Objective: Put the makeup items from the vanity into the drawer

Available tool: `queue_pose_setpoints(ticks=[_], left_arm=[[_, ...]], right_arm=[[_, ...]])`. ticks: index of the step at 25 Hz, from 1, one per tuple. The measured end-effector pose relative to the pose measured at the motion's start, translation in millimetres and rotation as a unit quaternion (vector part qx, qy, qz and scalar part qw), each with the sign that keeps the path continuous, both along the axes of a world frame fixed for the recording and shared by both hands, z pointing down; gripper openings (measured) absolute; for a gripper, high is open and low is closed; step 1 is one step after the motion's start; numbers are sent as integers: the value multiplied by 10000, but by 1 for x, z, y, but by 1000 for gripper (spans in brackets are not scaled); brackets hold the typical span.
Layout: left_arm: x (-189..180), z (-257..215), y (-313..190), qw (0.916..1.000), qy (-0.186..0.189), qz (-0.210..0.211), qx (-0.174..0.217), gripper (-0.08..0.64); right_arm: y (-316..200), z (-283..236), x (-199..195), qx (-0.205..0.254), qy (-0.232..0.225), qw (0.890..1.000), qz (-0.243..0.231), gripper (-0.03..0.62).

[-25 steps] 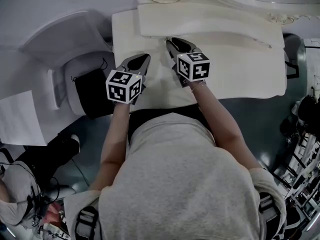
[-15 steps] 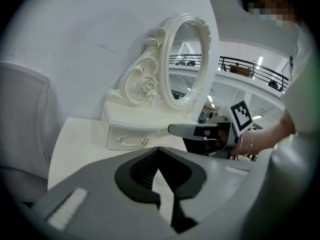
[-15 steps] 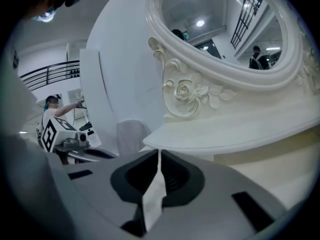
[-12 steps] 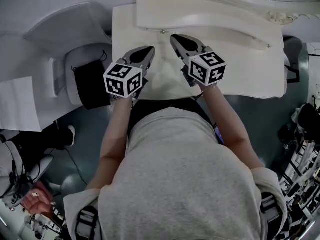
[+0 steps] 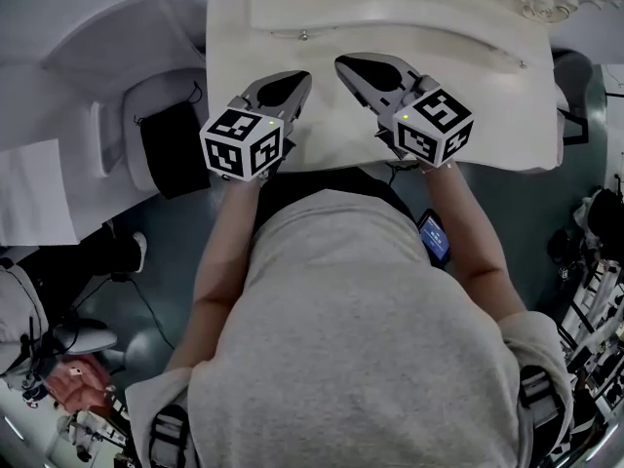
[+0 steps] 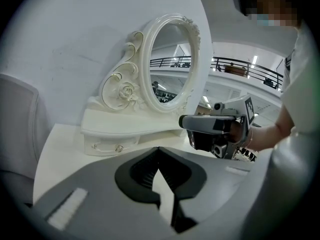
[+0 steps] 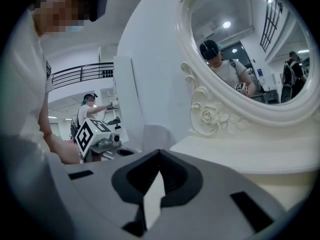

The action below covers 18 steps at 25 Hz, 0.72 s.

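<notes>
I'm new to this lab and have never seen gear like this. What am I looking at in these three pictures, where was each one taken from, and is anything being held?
No robot here: a person holds a claw tool in each hand. The top-down picture comes from a camera on the person's head; it shows the left claw and the right claw over a white vanity. Each patterned cube is part of its tool. The other two pictures come from cameras riding on the tools, each looking along its own jaws. The left one shows the oval mirror and a small drawer; the right one shows the mirror's carved frame. Both claws are shut and empty. Nothing lies on the part of the vanity top that shows.
</notes>
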<state>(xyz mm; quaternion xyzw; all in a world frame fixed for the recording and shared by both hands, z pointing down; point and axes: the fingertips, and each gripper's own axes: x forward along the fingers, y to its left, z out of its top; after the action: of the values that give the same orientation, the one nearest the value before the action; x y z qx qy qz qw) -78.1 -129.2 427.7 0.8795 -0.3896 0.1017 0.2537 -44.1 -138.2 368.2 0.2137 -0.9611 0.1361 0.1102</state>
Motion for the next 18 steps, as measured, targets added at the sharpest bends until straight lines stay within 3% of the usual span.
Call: queue_pose_setpoints(ticks=[11,18], left_arm=[[27,2,3,9988,118,464,37,9],[33,-3,0,9984,134,552,56,9]], right_arm=[[6,2,26,-245,136,9996,67,8],[7,15,37,-398,350,9985,116,8]])
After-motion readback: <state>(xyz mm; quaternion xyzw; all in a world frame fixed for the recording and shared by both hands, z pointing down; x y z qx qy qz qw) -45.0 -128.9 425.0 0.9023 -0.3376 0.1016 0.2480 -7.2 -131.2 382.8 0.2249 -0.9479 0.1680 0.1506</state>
